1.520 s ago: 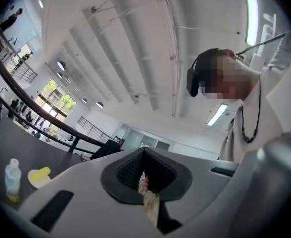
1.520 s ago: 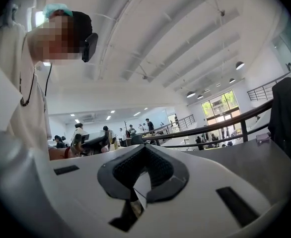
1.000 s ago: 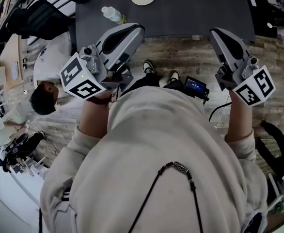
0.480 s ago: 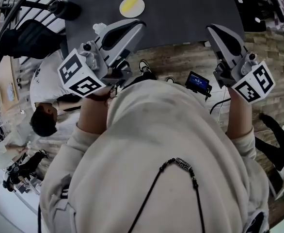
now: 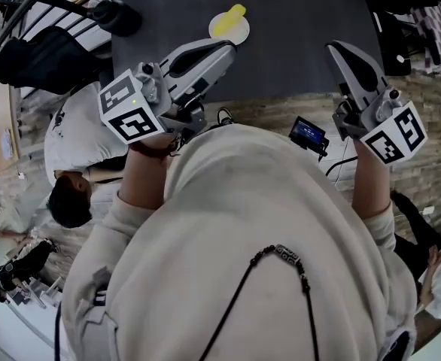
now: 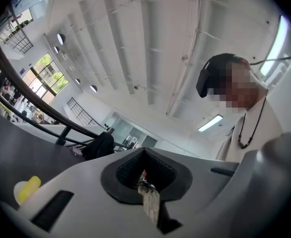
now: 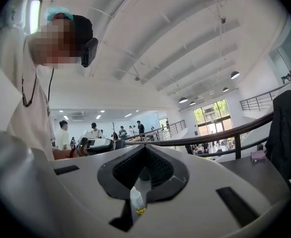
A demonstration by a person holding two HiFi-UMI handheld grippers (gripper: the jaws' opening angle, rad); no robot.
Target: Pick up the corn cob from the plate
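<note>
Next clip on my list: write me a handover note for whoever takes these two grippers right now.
Left gripper: shut, empty, in the air by the table's near edge, the nearer one to the plate.
Right gripper: shut, empty, further right along that edge.
Corn cob: lying on the plate, untouched.
Done: nothing yet.
Left to do: open a gripper, reach the cob, grip it and lift it off the plate.

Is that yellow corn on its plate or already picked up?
On the plate: the corn cob lies across the pale plate on the dark table, untouched.
</note>
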